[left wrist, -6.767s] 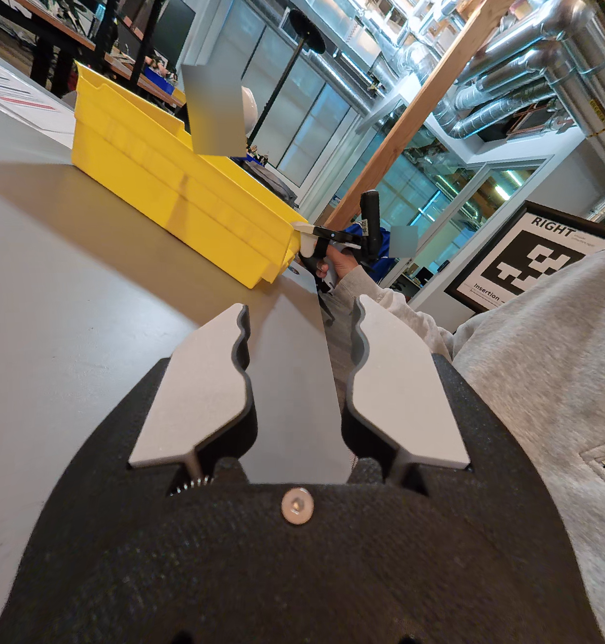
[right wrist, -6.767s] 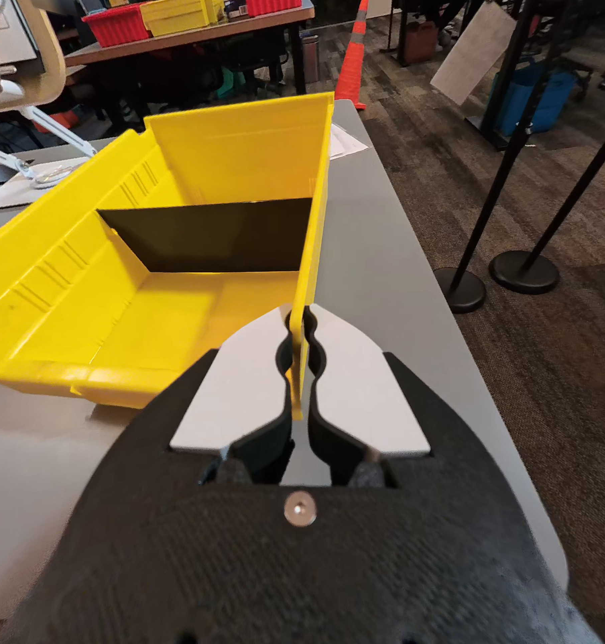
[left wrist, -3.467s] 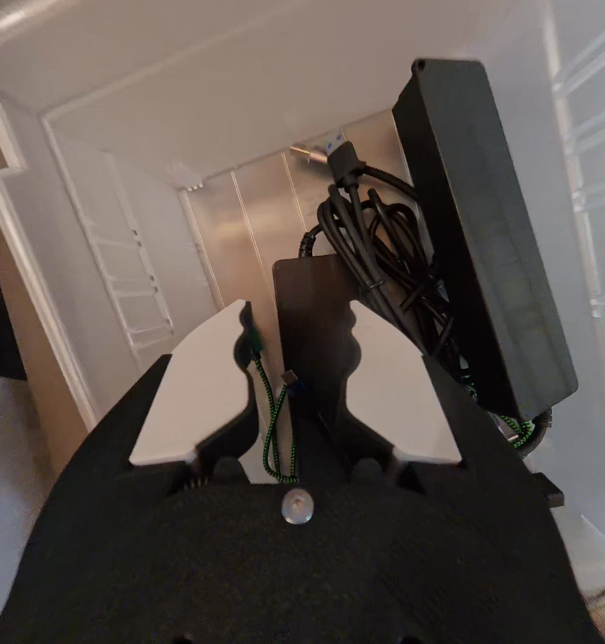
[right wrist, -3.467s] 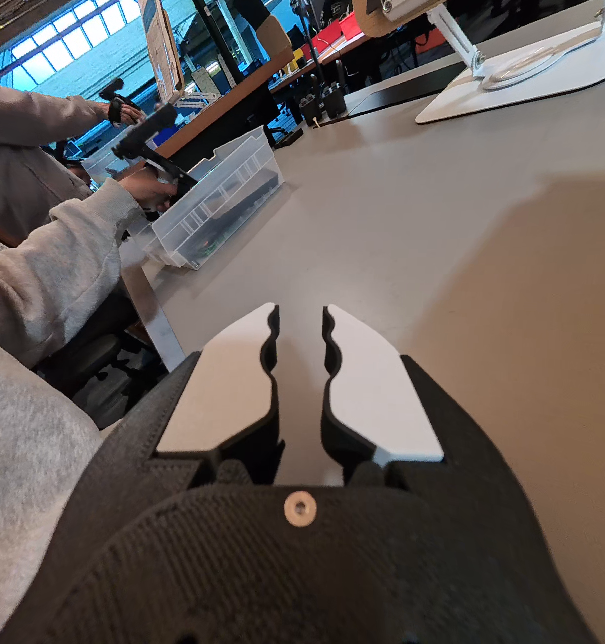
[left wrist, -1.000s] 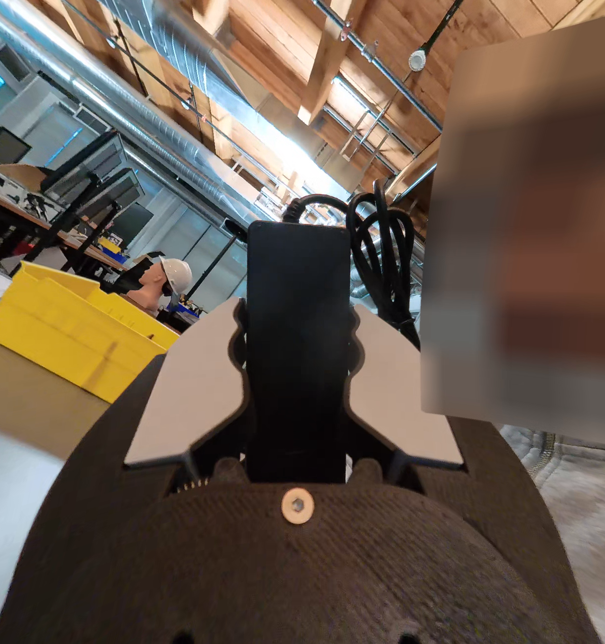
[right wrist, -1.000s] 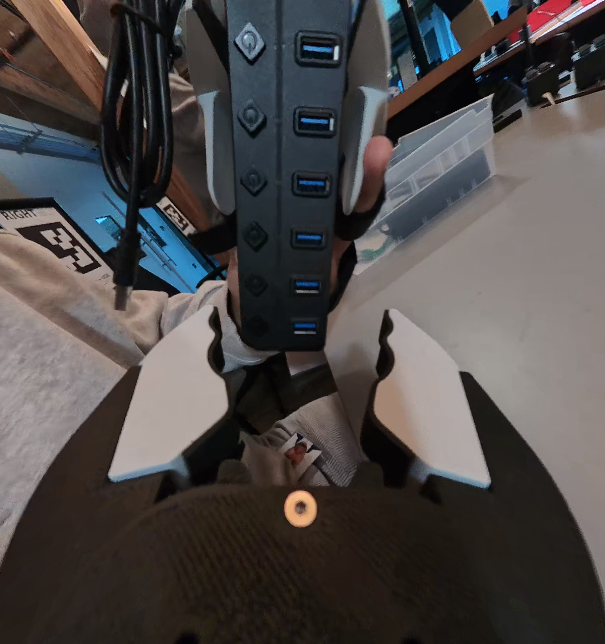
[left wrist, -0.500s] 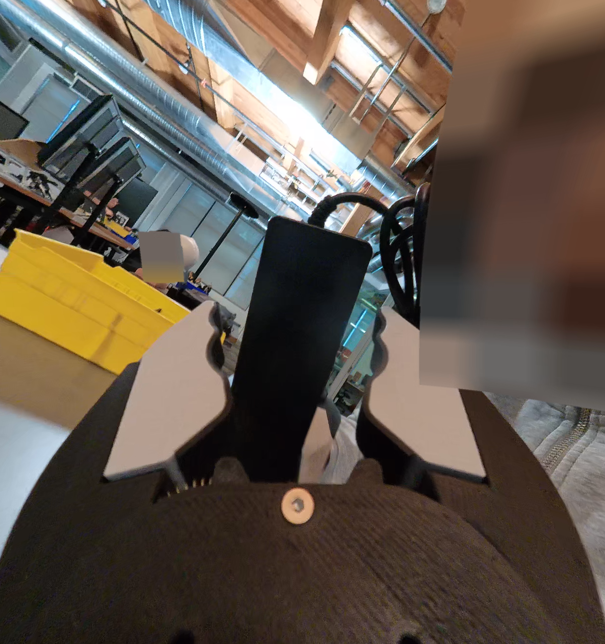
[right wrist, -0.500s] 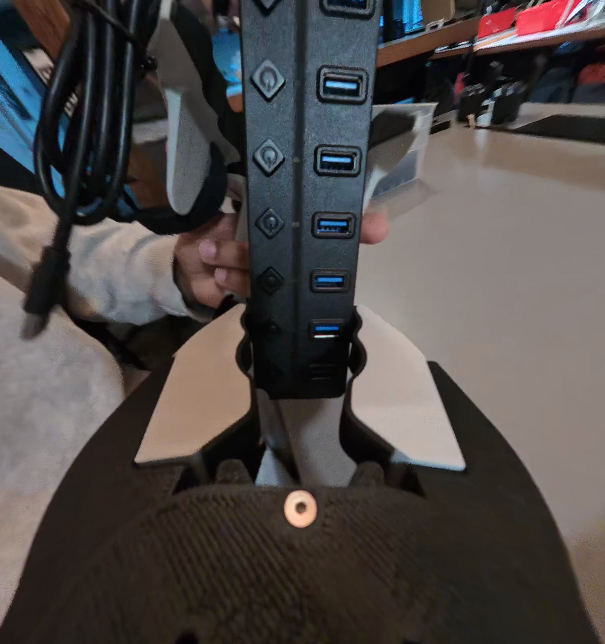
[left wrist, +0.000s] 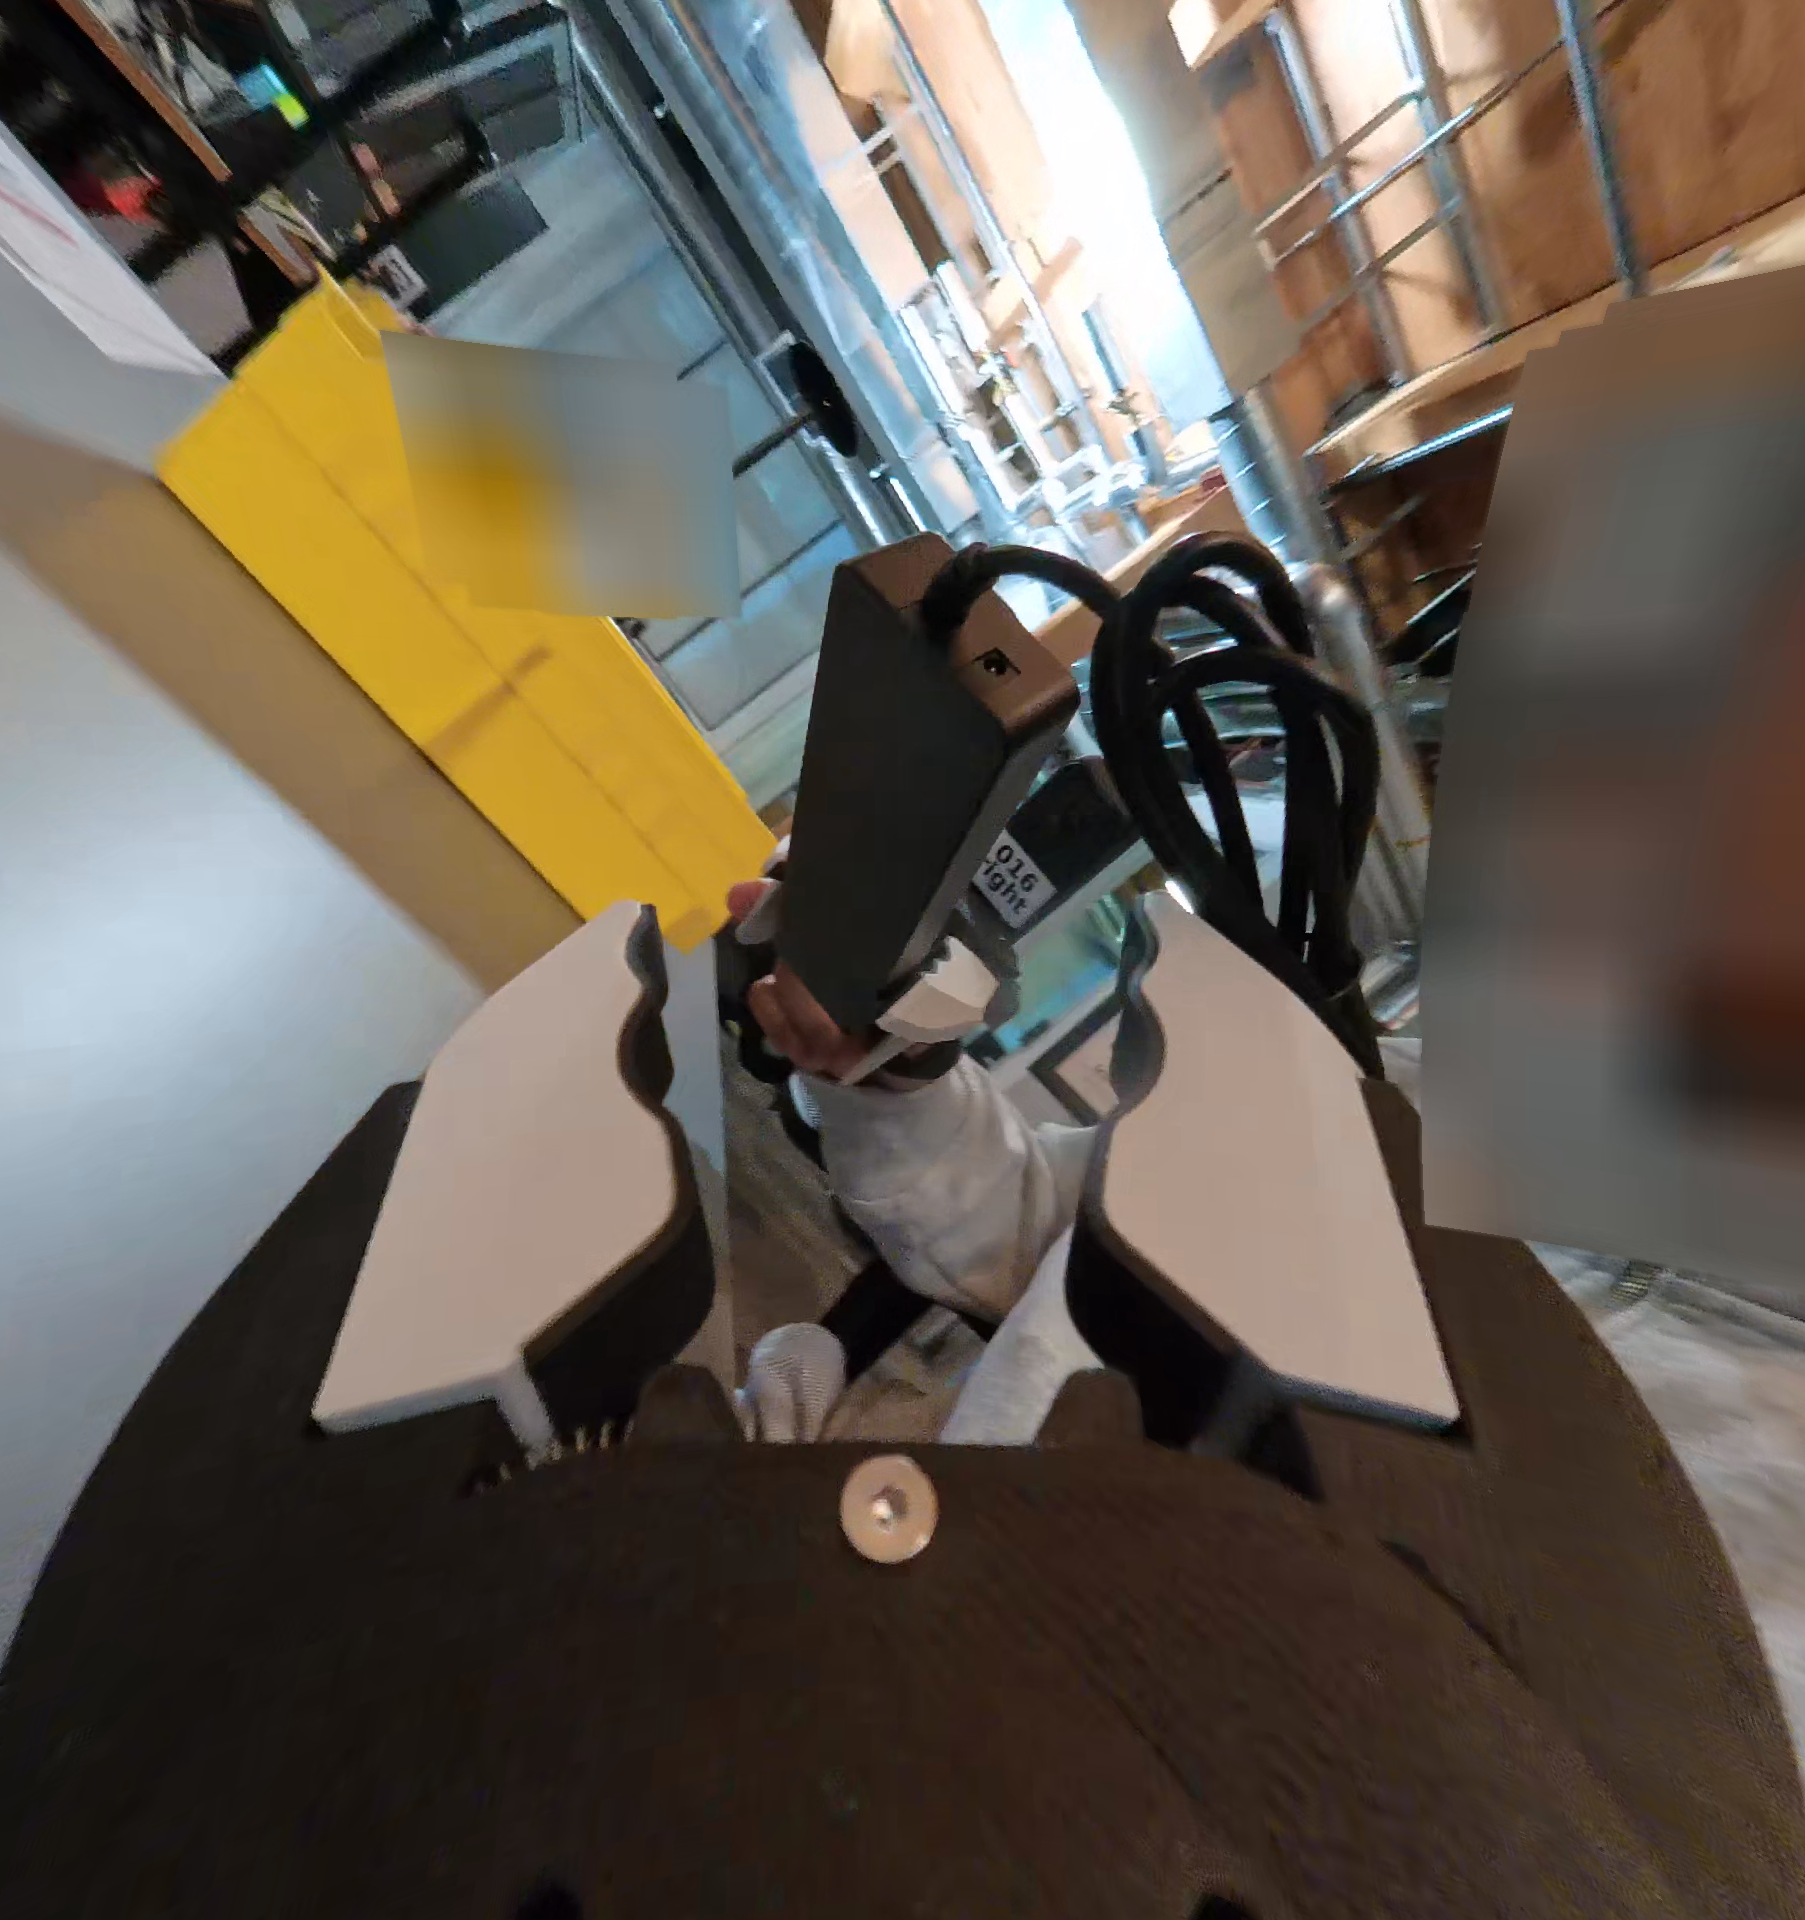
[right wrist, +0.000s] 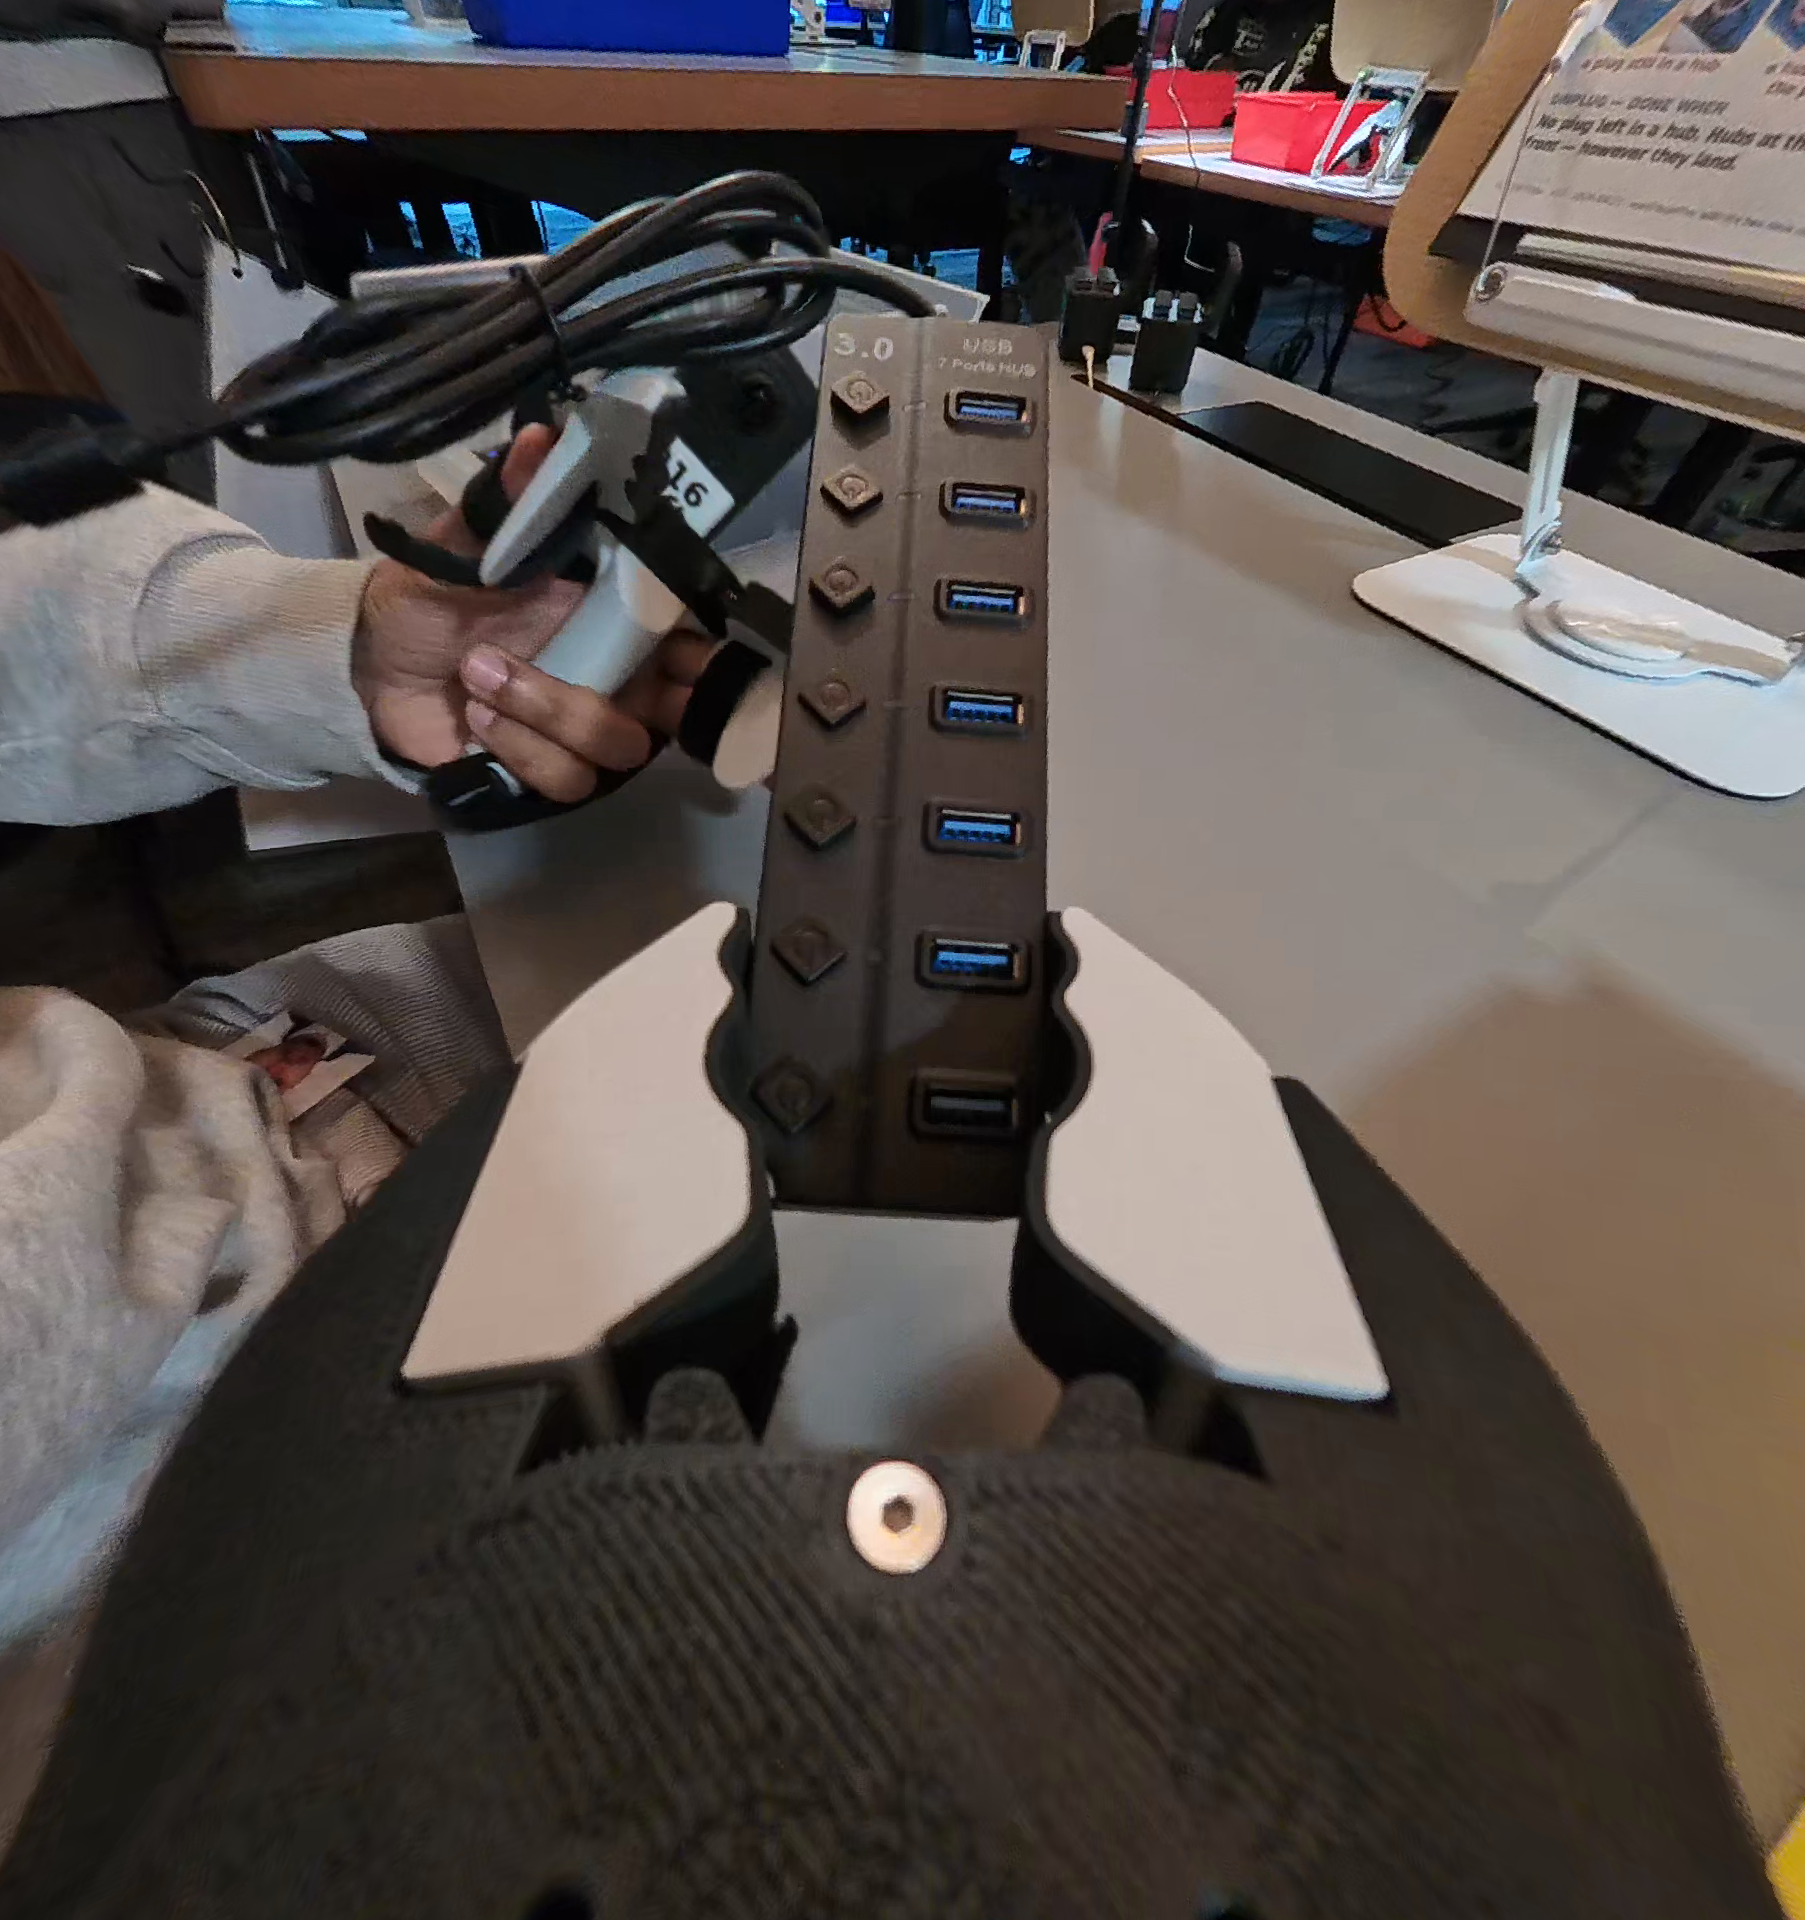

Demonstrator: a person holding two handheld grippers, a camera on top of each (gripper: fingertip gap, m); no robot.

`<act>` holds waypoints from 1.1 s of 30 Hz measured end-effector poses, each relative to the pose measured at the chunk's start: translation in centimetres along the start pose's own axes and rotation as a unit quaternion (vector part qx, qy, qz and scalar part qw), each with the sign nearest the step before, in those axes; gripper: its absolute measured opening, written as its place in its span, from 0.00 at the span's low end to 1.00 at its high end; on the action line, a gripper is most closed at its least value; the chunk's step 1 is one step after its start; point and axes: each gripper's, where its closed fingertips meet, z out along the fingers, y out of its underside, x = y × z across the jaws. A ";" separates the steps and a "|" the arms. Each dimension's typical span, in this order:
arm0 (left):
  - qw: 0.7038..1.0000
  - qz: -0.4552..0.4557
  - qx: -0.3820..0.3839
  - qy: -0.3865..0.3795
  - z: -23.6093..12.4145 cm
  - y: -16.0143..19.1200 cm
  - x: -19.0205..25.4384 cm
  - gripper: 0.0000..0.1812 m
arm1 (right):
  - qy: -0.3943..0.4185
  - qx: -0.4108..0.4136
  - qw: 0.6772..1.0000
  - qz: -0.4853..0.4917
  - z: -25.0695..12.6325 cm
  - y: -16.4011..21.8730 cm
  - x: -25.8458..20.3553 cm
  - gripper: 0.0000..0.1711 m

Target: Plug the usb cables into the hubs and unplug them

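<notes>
A black USB hub [right wrist: 908,727] with a row of blue ports and several buttons stands up in the air in the right wrist view. My right gripper [right wrist: 898,925] is shut on its lower end. Its coiled black cable [right wrist: 524,312] hangs off the top to the left. My left gripper [left wrist: 887,914] is open and empty. In its view the hub's plain back [left wrist: 898,790] and the cable bundle [left wrist: 1251,748] are a short way ahead, apart from its fingers. In the right wrist view the left gripper [right wrist: 732,675] is just left of the hub, held by a hand.
A yellow bin [left wrist: 441,665] stands on the grey table [right wrist: 1397,935] at the left. A white stand holding a printed sheet [right wrist: 1604,665] and a black mat [right wrist: 1324,457] are at the far right. The person's grey sleeve [right wrist: 150,644] is on the left.
The hub passed from my left gripper to my right one. The right gripper shut on its lower end, and the left gripper opened and drew back. Earlier the right gripper held the bin's wall.
</notes>
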 end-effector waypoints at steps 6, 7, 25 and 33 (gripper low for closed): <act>1.000 -0.028 0.001 0.009 -0.4 0.0 -0.6 0.40 | 0.026 -0.006 1.000 -0.008 0.0 0.2 0.6 0.31; 1.000 -0.026 0.001 0.001 -0.6 -0.1 -0.9 0.39 | 0.024 0.002 1.000 0.000 -0.1 0.0 0.7 0.31; 0.996 -0.015 0.071 -0.052 -3.9 -4.9 -0.9 0.61 | -0.009 -0.003 0.999 0.034 0.0 0.8 0.6 0.31; 0.979 -0.022 -0.165 -0.117 -2.7 1.9 -2.4 0.66 | -0.042 -0.055 0.994 -0.085 1.6 2.1 -2.8 0.31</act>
